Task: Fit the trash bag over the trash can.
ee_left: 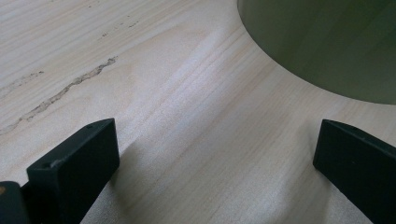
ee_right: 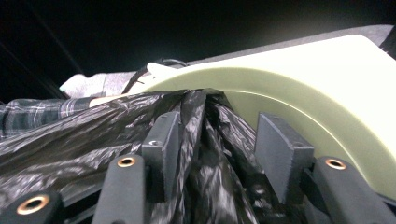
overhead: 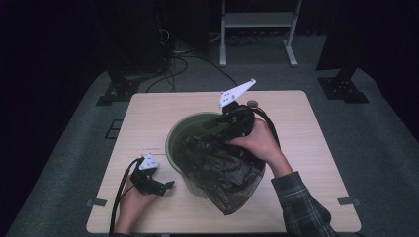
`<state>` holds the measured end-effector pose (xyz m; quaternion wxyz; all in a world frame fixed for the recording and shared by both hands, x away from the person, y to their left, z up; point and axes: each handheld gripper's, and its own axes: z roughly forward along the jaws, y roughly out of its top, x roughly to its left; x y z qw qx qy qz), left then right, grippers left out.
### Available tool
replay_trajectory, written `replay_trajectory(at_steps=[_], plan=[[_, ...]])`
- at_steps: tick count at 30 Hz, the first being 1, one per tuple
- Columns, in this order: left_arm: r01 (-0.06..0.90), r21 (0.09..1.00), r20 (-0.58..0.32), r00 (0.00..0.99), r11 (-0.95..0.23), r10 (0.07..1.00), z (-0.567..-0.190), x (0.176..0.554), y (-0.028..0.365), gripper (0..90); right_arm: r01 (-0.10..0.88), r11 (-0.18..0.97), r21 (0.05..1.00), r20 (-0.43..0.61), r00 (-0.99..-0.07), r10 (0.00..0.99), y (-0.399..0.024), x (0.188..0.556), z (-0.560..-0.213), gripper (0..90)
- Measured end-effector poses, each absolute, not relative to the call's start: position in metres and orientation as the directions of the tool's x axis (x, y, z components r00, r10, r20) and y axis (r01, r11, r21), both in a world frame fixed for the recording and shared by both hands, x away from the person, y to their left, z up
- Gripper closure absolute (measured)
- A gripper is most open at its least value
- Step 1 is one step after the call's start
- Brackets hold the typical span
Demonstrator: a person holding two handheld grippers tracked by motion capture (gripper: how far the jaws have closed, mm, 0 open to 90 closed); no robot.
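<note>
High view: green bin (overhead: 174, 143) at centre of frame on wooden surface (overhead: 296, 148), black plastic bag (overhead: 225, 173) stuffed in and spilling over the rim toward lower right. Right gripper (overhead: 217, 129) at the bin's upper right rim, tilted down into the bag, grey plate sticking up above it, hand clasped around its body. Left gripper (overhead: 168, 185) at lower left of frame, resting low on the surface, just beside the bin's wall, not touching the bag.

Right gripper view: right gripper (ee_right: 219, 140) with jaws partly spread, a bunched fold of black plastic bag (ee_right: 201, 154) running up between them; left jaw against the fold, right jaw standing off it with a gap, so no pinch. Pale green bin (ee_right: 303, 88) rim curving across upper right of frame, bag draped over it at centre.

Left gripper view: left gripper (ee_left: 215, 154) with jaws spread wide, bare surface (ee_left: 177, 84) between them; bin (ee_left: 327, 42) wall in upper right of frame.
</note>
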<state>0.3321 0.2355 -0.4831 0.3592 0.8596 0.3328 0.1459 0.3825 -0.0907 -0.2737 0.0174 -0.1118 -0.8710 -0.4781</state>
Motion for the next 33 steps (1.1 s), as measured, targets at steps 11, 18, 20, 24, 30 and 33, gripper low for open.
replay_trajectory(at_steps=[11, 18, 20, 24, 30, 33], plan=[[0.458, 0.788, -0.072, 0.732, -0.411, 0.677, -0.462, 0.324, 0.254, 2.6, 0.222, 0.462, 0.859, 0.118, -0.963, 0.244, -0.145, 0.360, -0.267, 44.8], [0.435, 0.826, -0.106, 0.745, -0.358, 0.659, -0.432, 0.317, 0.265, 12.4, 0.240, 0.430, 0.871, 0.126, -0.953, 0.276, -0.169, 0.355, -0.270, 44.2], [0.421, 0.830, -0.094, 0.752, -0.366, 0.652, -0.422, 0.314, 0.265, 14.9, 0.245, 0.423, 0.872, 0.127, -0.949, 0.289, -0.175, 0.354, -0.271, 43.6], [0.405, 0.831, -0.088, 0.772, -0.380, 0.629, -0.403, 0.311, 0.265, 27.1, 0.265, 0.411, 0.872, 0.139, -0.940, 0.311, -0.187, 0.352, -0.275, 43.2], [0.352, 0.851, -0.063, 0.806, -0.390, 0.588, -0.369, 0.304, 0.264, 43.4, 0.284, 0.397, 0.872, 0.149, -0.929, 0.338, -0.202, 0.349, -0.280, 42.6], [0.332, 0.852, -0.053, 0.825, -0.406, 0.563, -0.353, 0.303, 0.259, 50.5, 0.294, 0.393, 0.871, 0.153, -0.923, 0.352, -0.210, 0.347, -0.283, 42.6]])
